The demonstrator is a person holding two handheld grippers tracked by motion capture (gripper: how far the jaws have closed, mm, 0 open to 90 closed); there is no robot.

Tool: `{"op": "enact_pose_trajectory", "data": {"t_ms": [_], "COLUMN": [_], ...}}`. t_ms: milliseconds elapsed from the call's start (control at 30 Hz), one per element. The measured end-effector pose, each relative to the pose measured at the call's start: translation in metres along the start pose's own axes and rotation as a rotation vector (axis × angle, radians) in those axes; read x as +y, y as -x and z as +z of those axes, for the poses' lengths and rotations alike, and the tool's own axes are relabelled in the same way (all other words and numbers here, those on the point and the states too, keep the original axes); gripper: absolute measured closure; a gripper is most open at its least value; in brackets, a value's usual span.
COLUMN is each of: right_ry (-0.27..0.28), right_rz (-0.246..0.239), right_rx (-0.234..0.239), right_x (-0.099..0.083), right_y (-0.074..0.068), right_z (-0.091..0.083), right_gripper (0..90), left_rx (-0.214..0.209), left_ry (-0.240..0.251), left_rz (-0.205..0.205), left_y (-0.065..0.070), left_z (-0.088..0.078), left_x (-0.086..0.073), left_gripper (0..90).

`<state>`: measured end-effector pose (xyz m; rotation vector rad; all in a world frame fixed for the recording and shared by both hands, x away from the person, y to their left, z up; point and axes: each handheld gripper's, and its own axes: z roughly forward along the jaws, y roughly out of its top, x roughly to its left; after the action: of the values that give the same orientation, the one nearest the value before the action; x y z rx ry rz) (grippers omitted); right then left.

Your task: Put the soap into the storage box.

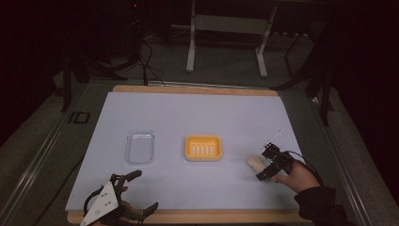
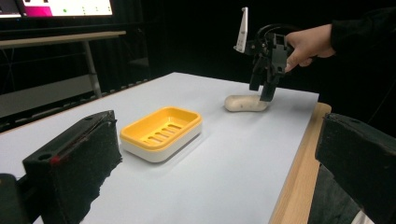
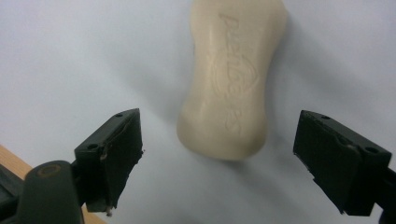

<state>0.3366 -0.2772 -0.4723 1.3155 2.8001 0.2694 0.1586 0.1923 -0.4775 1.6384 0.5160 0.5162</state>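
**Both tools spread, soap bar lying free**

Bottom left of the high view, the left tool [image 1: 141,190] sits wide open at the desk's [image 1: 197,113] near edge. Lower right, the right tool [image 1: 267,162] hangs spread above the soap bar [image 1: 256,162], not pinching it. Mid-frame: yellow soap dish [image 1: 203,147], then clear lid [image 1: 139,147] at its left.

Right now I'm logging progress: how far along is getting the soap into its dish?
Nothing looks done yet: the soap lies on the table, the yellow dish is empty, and its clear lid sits apart. In hand: the right hand-held gripper hovers open over the soap. Left: grasping, placing, perhaps lidding.
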Motion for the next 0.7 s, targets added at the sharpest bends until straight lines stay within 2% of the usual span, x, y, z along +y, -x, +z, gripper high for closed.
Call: {"op": "enact_pose_trajectory", "data": {"t_ms": [167, 233, 333, 367, 433, 500, 633, 700], "right_ry": [0.075, 0.109, 0.143, 0.146, 0.143, 0.143, 0.118, 0.126], "right_rz": [0.0, 0.01, -0.004, -0.001, -0.009, 0.001, 0.006, 0.019], "right_rx": [-0.026, -0.013, -0.009, -0.01, -0.044, -0.032, -0.048, -0.034], "right_x": [0.002, 0.002, 0.003, 0.003, 0.005, 0.006, 0.006, 0.006], "right_y": [0.002, 0.003, 0.002, 0.002, 0.0, 0.001, 0.003, 0.005], "right_z": [0.0, 0.0, 0.002, 0.004, 0.007, 0.011, 0.018, 0.019], "right_gripper": [19.1, 19.1, 20.0, 20.0, 21.2, 21.6, 25.0, 26.6], "left_rx": [-0.002, -0.001, -0.001, -0.002, -0.003, -0.002, 0.0, -0.002], "left_ry": [0.0, 0.001, 0.001, 0.0, 0.001, 0.0, 0.0, 0.001], "left_rz": [0.001, 0.0, -0.002, -0.002, -0.001, -0.001, -0.002, -0.001], "left_y": [0.0, 0.0, 0.0, 0.0, 0.0, 0.0, 0.0, 0.0], "left_z": [0.0, 0.0, 0.0, 0.0, 0.0, 0.0, 0.0, 0.0], "left_x": [0.0, 0.0, 0.0, 0.0, 0.0, 0.0, 0.0, 0.0], "left_gripper": [0.1, 0.1, 0.1, 0.1, 0.1, 0.1, 0.0, 0.1]}}
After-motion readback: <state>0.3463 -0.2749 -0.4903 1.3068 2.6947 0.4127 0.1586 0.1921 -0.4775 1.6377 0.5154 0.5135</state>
